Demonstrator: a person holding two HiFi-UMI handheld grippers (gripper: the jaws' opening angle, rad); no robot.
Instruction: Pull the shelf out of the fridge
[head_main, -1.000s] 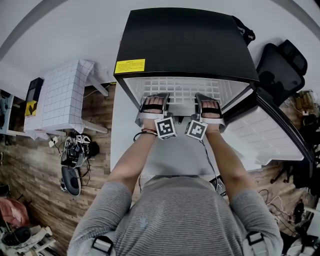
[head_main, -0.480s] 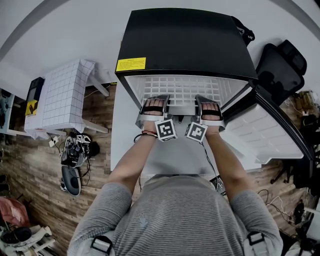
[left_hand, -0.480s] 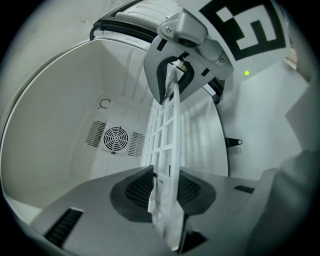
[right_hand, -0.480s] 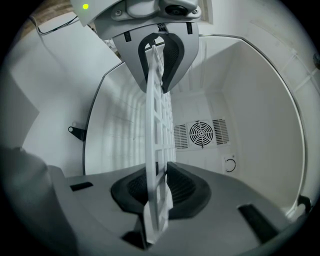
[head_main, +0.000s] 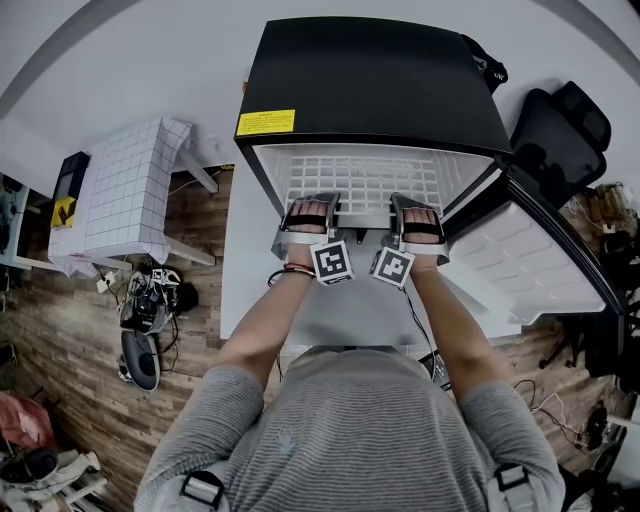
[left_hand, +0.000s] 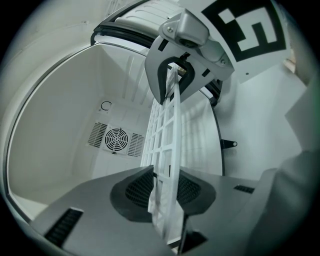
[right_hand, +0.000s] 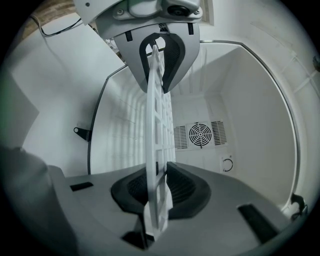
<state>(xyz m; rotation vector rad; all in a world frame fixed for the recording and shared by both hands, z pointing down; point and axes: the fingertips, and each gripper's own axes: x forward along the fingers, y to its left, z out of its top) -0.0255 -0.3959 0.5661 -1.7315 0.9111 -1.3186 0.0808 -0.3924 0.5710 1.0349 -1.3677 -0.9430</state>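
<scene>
White plastic lattice shelf (head_main: 365, 180), flat and level, sits in the open mouth of a small fridge (head_main: 370, 80) with a black top and a white lining. Its front edge is nearest the person. The rest of it runs back into the fridge cavity, towards a round fan grille (left_hand: 116, 139) on the fridge's rear wall. The fridge's door (head_main: 520, 260) hangs wide open at the fridge's right side, clear of the front opening.

A person stands squarely before the fridge with a grey two-jaw tool in each hand. The left gripper (head_main: 310, 205) holds the shelf's front edge a little left of the fridge's middle. The right gripper (head_main: 418, 205) holds the same edge a little right of it. The two are near each other and level.

In the left gripper view, the jaws of the left gripper (left_hand: 167, 187) pinch the shelf (left_hand: 162, 165), one ribbed pad on each face of the lattice. The right gripper view shows the right gripper (right_hand: 160, 192) clamped in the same way on the shelf (right_hand: 157, 125), with the fan grille (right_hand: 200, 134) beyond.

The gripped edge runs side to side across the fridge's mouth, and the shelf's depth runs straight away from both sets of jaws. Neither hand is nearer than the other. The pull should probably come straight out of the fridge towards the person, both hands together. An uneven pull might skew the shelf and jam it against the fridge's side walls.
</scene>
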